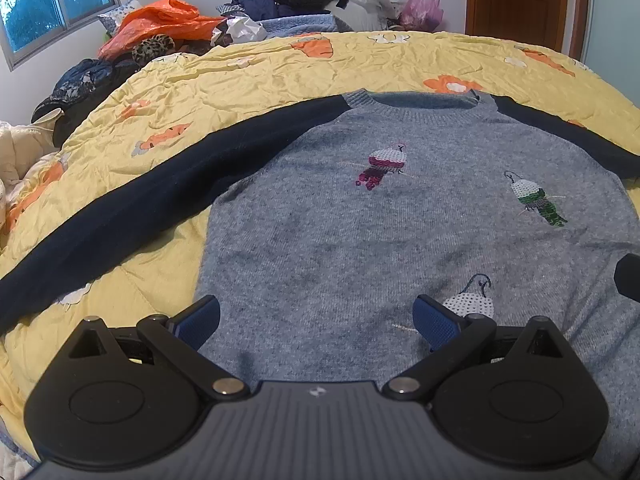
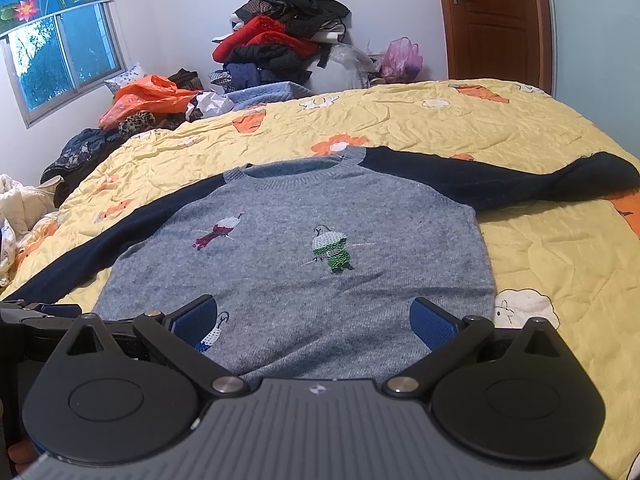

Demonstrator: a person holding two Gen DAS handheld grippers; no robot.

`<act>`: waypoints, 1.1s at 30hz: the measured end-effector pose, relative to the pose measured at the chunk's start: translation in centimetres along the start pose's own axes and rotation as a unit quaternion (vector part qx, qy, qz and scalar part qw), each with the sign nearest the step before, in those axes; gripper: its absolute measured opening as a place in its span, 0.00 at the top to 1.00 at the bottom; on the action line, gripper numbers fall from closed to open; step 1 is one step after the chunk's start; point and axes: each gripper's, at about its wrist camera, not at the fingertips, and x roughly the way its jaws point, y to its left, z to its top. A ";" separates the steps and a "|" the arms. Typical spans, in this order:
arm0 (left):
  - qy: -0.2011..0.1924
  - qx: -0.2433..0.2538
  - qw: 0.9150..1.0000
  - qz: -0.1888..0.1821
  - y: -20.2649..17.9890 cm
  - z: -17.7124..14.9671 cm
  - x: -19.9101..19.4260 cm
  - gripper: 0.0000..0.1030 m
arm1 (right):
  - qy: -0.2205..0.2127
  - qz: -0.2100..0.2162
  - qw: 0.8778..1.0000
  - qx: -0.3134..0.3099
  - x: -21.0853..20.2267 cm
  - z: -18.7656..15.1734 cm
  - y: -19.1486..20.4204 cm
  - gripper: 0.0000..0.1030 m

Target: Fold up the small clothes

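Yellow quilt (image 2: 400, 128) lying under flat sweater (image 1: 360, 220); soft, limp knit, pinching hem corners advised; left gripper (image 1: 316, 322), right gripper (image 2: 312, 322) both hovering spread, holding nothing

Both views are bright with soft daylight. It comes from the window (image 1: 56, 0) at the upper left, where the glass looks bluish and a little overexposed. Shadows are weak: only a faint dark band lies on the sweater (image 1: 360, 220) near the bottom, just in front of the left gripper (image 1: 318, 322). No strong glare. The fisheye lens bends the bed (image 2: 400, 120) edge into an arch and curves the door (image 2: 492, 16). Corners turn dark. The clothes pile (image 2: 280, 40) at the back is slightly soft; the centre is sharp.
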 end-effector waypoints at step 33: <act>-0.006 0.048 0.998 -0.027 -6.3 4.0 0.6 0.00 | -0.092 -0.108 0.982 0.121 3.1 10.8 -22.3 0.00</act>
